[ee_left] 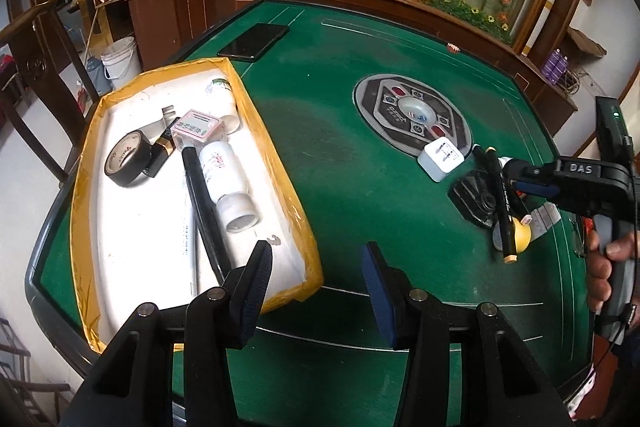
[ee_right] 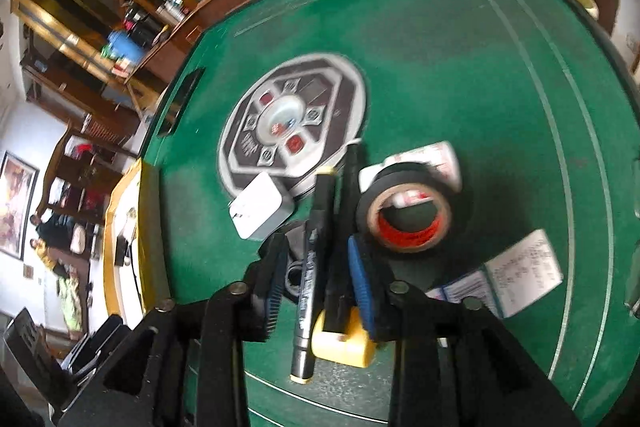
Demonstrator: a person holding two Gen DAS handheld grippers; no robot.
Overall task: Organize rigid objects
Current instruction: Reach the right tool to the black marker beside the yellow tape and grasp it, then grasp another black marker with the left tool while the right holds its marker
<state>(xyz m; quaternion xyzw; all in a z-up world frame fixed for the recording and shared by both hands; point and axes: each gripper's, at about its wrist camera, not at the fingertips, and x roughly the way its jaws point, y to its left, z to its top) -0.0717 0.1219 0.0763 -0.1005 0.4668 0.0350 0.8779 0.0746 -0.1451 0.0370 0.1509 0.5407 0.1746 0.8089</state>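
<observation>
left tool (ee_left: 316,279) wide open, empty, tray (ee_left: 280,163) just ahead-left | right tool (ee_right: 320,275) open, straddling black marker (ee_right: 316,247) on table (ee_right: 440,67), tape roll (ee_right: 404,215) just ahead-right

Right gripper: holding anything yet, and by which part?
Cannot tell. The right gripper straddles the black marker around mid-barrel, fingers on either side, but contact isn't clear. The left gripper is open, holding nothing.
</observation>
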